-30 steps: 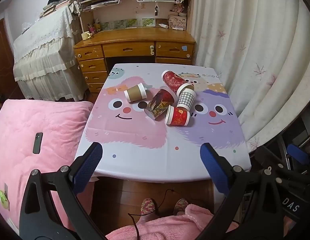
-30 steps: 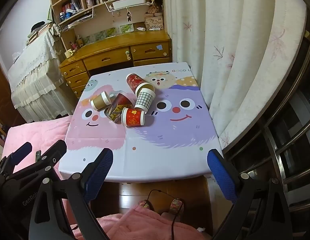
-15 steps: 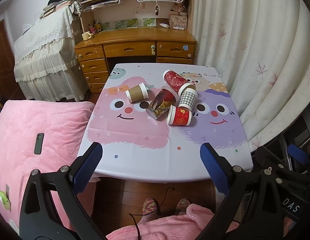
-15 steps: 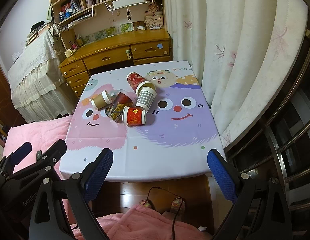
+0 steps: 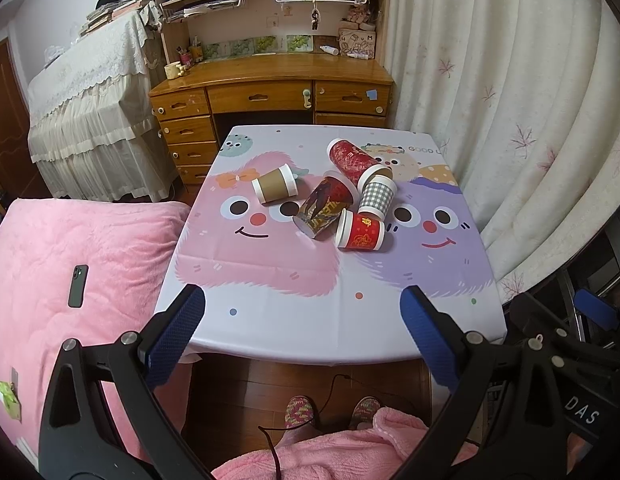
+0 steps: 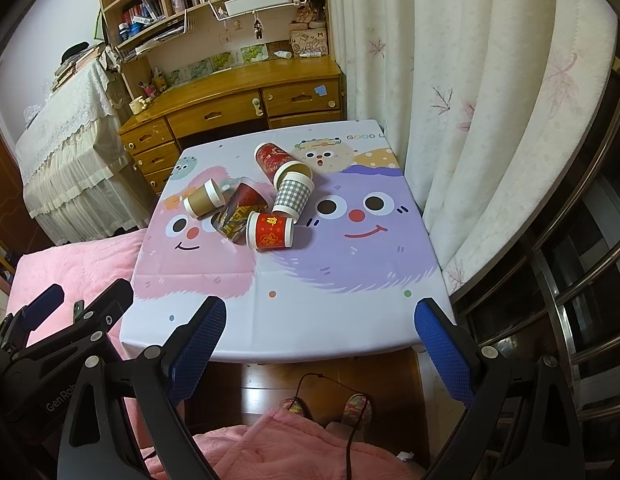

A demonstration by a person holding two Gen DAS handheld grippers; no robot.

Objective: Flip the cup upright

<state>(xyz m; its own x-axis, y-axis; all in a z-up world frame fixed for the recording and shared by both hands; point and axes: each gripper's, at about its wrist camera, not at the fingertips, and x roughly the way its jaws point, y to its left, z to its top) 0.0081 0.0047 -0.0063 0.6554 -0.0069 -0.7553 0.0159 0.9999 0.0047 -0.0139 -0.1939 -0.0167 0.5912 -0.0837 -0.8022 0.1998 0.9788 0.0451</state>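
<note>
Several paper cups lie on their sides in a cluster on the cartoon tablecloth [image 5: 270,280]: a brown cup [image 5: 275,189], a dark patterned cup [image 5: 325,207], a tall red cup [image 5: 352,159], a grey checked cup [image 5: 377,197] and a short red cup [image 5: 360,231]. The right wrist view shows the short red cup [image 6: 270,230] nearest and the checked cup [image 6: 293,196] behind it. My left gripper [image 5: 302,338] is open and empty, held above the near table edge. My right gripper [image 6: 320,344] is open and empty, also short of the table.
A pink-covered bed [image 5: 90,264] with a phone [image 5: 78,286] lies left of the table. White curtains [image 5: 510,120] hang at the right. A wooden desk [image 5: 270,88] stands behind. The person's slippers [image 5: 330,412] show below the table edge.
Both grippers have drifted slightly toward the table; the cups look a little lower and nearer in view. Nothing was taken hold of, and no cup moved.
</note>
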